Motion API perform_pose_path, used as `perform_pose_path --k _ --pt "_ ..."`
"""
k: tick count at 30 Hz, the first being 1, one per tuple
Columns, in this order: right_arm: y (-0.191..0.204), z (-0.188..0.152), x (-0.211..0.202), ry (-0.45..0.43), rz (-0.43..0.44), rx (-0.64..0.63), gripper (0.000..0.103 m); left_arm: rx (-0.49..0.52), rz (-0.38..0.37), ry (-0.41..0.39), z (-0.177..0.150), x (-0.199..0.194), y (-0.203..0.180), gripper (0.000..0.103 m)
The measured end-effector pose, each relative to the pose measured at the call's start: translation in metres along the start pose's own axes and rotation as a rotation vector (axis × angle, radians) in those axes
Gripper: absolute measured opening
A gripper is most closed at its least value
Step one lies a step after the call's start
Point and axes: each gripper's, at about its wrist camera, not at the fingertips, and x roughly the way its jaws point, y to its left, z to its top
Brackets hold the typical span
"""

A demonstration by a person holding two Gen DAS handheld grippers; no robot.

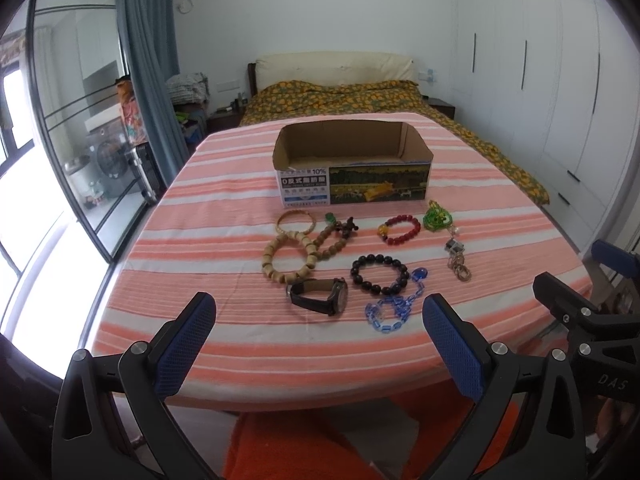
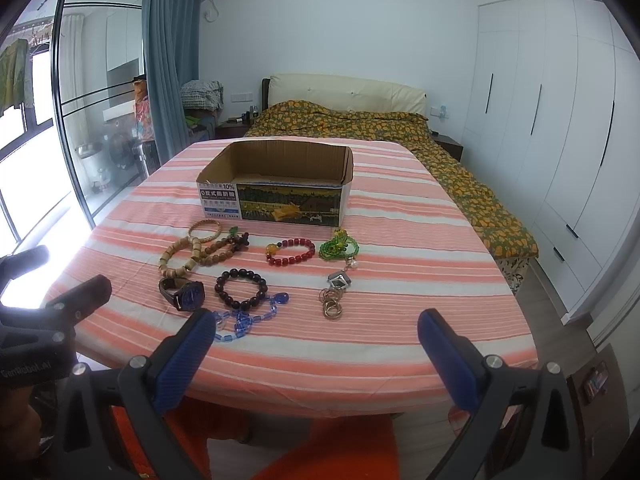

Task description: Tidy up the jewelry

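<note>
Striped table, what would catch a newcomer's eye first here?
An open cardboard box sits at the middle of the striped table, seemingly empty. Before it lie a red bead bracelet, a dark bead bracelet, a wristwatch and a blue bead strand.

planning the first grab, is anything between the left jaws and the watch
Nothing visible. The left gripper hangs open short of the cloth's near edge, and only bare striped cloth separates it from the watch.

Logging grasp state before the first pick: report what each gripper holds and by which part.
Nothing is held. The left gripper and right gripper are both open, short of the jewelry.
</note>
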Motion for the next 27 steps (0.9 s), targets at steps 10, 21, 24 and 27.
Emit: perform_pose_path --k 10,21,24,27 --pt "0.001 -0.001 -0.002 -0.002 0.008 0.005 0.103 0.037 -0.002 -0.014 -0.002 -0.003 -0.006 0.103" --pt "0.0 -0.001 -0.002 -0.002 0.03 0.01 0.103 -0.002 -0.025 -0.017 -0.001 -0.003 0.001 0.103" --pt "0.0 0.0 -0.002 -0.001 0.033 0.014 0.103 -0.012 -0.021 -0.016 0.0 -0.002 0.003 0.103" --pt "-0.001 0.0 0.0 0.001 0.035 0.015 0.103 -0.022 -0.016 -0.009 0.0 0.001 0.006 0.103"
